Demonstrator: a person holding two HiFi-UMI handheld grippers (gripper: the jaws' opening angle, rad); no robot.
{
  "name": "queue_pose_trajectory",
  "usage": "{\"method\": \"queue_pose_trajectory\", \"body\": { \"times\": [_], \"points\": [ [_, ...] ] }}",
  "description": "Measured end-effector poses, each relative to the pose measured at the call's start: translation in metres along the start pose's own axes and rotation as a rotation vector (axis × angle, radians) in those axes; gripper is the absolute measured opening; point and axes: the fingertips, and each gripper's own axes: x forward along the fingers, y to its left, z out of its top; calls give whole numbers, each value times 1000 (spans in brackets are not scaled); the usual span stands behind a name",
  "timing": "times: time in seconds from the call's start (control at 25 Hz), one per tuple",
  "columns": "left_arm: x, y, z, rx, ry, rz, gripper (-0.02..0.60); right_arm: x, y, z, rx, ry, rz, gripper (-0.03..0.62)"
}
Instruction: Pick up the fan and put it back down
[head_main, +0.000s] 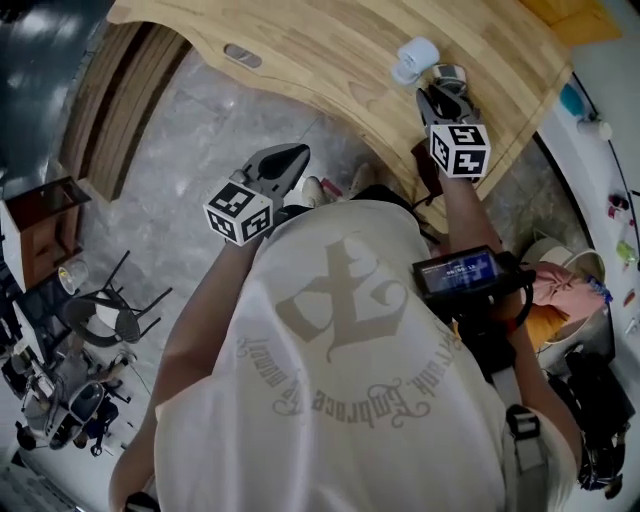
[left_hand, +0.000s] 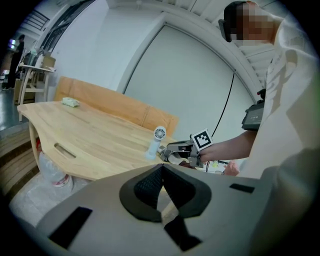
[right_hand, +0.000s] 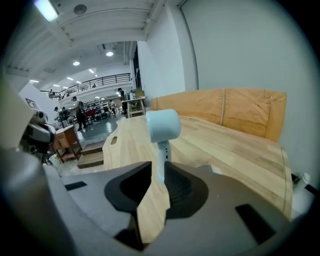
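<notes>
Pale wooden table (head_main: 330, 50), curved edge, oblong slot (head_main: 243, 55) cut through the top; under and ahead of the right tongs, ahead of the left tongs. Grey stone floor (head_main: 250, 110) beneath the left tongs.

Fan (right_hand: 163, 127): small, pale blue-white, round head on a slim handle. Upright on the tabletop, directly at the tips of the right tongs, head above the jaws, handle down between them.

Right tongs (right_hand: 158, 165): stretched out over the table's near edge, tilted somewhat downward. Jaws narrowly apart, barely wider than the handle; handle close against one pad, thin sliver of tabletop between it and the other. Not clamped. Right marker cube (head_main: 459, 148) at the rear.

Left tongs (left_hand: 162, 167): held off the table, over the floor, well apart from the fan. Jaws together at the tips, nothing between them. Left marker cube (head_main: 238, 210) behind the jaws.

Also noted:
- Pale printed T-shirt (head_main: 340, 340), behind both tongs.
- Black device with lit screen (head_main: 458, 272), behind the right tongs.
- Black chair (head_main: 110, 310), on the floor, far out to the left of the left tongs.
- Small green thing (left_hand: 71, 102), at the table's far end, well ahead of the left tongs.
</notes>
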Motion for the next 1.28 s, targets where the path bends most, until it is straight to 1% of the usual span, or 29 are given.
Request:
{"method": "queue_pose_trajectory", "body": {
  "times": [0.08,0.24,0.44,0.6,0.8,0.92,1.04,1.28],
  "points": [
    [-2,3,4,8,-8,-22,10,-13,5,4,35,-29,-12,59],
    [-7,3,6,25,-13,-61,11,-37,30,10,80,-92,24,28],
    [-5,-4,9,57,-13,-134,11,-65,62,9,80,-133,73,14],
    [-1,-13,5,86,7,-203,9,-86,92,10,108,-188,97,14],
    [1,-21,2,115,26,-259,10,-112,126,6,143,-244,118,14],
    [1,-24,-1,118,38,-281,9,-124,135,1,165,-260,108,14],
    [0,-25,-7,119,60,-306,10,-133,141,-2,189,-280,78,14],
    [10,-39,-11,142,81,-343,10,-145,137,-8,205,-294,66,14]
  ]
}}
